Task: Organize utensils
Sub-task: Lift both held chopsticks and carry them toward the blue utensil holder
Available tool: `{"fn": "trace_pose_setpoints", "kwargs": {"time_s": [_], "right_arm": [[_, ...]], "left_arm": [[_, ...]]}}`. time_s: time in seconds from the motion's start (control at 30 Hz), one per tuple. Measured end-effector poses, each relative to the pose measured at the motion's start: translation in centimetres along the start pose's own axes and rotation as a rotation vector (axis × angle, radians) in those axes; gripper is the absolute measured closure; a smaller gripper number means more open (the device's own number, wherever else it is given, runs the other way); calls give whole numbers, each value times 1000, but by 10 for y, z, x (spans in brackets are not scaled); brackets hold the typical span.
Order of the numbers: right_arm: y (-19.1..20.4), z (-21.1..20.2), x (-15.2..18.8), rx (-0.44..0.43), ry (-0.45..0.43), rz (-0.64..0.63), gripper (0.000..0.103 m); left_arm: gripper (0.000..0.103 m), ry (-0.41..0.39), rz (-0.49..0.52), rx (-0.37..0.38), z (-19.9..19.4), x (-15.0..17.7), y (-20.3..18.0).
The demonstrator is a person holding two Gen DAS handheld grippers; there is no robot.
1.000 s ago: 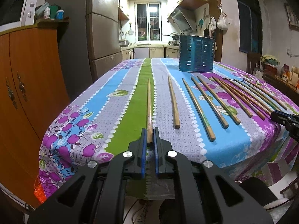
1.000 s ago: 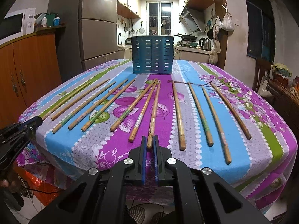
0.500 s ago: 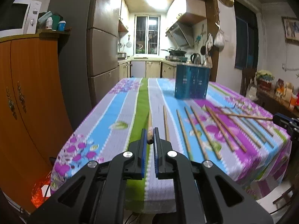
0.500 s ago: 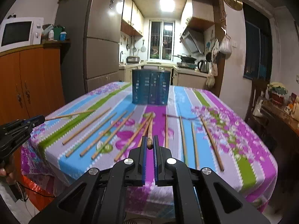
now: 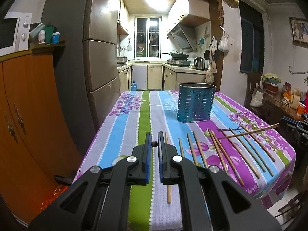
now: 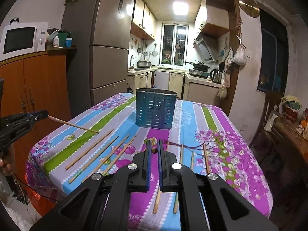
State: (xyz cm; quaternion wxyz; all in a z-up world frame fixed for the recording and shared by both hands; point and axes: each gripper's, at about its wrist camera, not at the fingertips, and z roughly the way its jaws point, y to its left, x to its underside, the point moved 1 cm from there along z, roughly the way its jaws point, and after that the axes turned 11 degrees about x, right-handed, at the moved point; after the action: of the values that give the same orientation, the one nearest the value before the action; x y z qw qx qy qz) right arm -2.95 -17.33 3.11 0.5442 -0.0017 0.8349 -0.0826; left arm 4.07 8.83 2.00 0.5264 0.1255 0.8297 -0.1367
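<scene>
On the striped tablecloth [image 5: 134,119], blue perforated holder [image 5: 195,104] upright, contents unseen, each claw [image 5: 154,144] [image 6: 154,151] clamped on one chopstick [image 6: 73,124] [image 5: 248,132]

A big grey fridge [image 5: 100,57] stands tall at the left. Just left of the fridge is an orange wooden cupboard [image 5: 28,105] with a white microwave [image 6: 21,38] on top. Right of the fridge, a doorway opens into a small kitchen. At the back of it is a window [image 5: 147,36] with bars, and a bright light [image 5: 155,0] shines on the ceiling. Pale cabinets [image 5: 154,77] sit under the window. A kettle [image 5: 199,63] and a pan stand on the counter there. A white bag [image 5: 223,44] hangs on the wall right of the doorway.
</scene>
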Motion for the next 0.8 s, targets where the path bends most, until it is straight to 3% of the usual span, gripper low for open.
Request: {"fn": "trace_pose_setpoints", "kwargs": {"time_s": [0.37, 0.8], "right_arm": [[-17, 13, -59, -32, -41, -28, 96], [-21, 5, -108, -160, -65, -10, 96]], "left_arm": [[98, -17, -26, 22, 3, -58, 8], [98, -49, 1, 109, -14, -105, -14]]}}
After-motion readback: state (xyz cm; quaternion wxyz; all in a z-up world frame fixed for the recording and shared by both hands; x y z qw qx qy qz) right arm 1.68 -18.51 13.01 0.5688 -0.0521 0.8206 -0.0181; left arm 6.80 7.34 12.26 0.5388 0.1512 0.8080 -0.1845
